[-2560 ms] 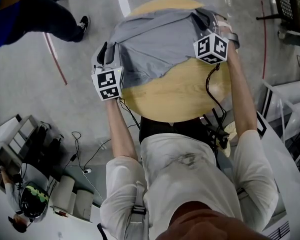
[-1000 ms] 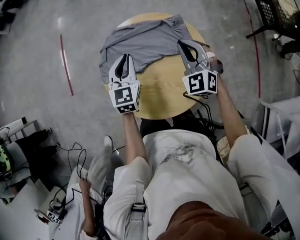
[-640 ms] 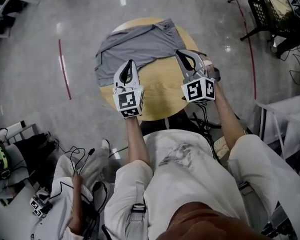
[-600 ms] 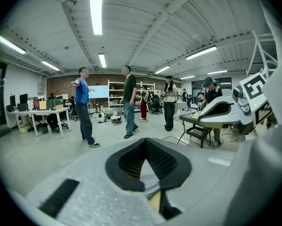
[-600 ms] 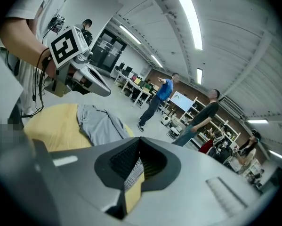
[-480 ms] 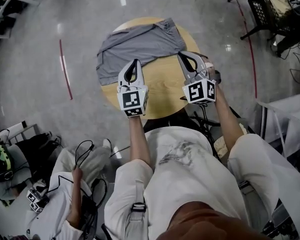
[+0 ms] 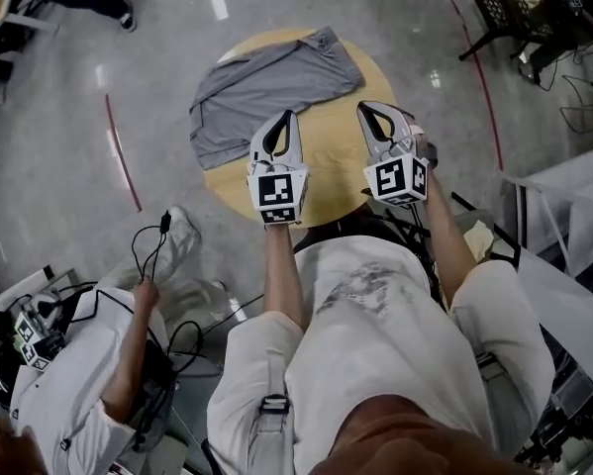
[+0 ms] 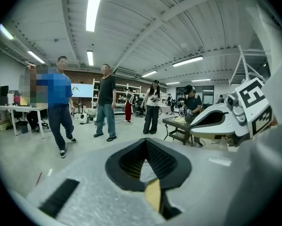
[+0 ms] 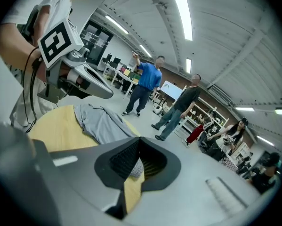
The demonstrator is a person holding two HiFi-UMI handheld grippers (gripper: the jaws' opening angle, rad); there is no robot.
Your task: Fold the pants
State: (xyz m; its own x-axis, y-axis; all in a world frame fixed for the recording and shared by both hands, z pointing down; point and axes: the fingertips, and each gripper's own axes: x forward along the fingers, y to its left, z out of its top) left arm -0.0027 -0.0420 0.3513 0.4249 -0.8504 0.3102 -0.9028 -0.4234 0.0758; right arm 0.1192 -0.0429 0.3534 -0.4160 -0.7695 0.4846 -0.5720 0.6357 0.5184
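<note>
Pants, grey, lie on the far half of the round wooden worktop, doubled into a flat, roughly oblong bundle. Its left end reaches the rim and seems to droop a little over it. Nothing grips the cloth: the left gripper and the right gripper hang over the bare near half, clear of the bundle, each with its jaws together and nothing between them. The folding looks done or nearly so; at most one more fold, or squaring the overhanging end, seems left.

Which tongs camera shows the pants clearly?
The right tongs: its view shows the grey pants on the table; the left tongs see mostly bystanders.
</note>
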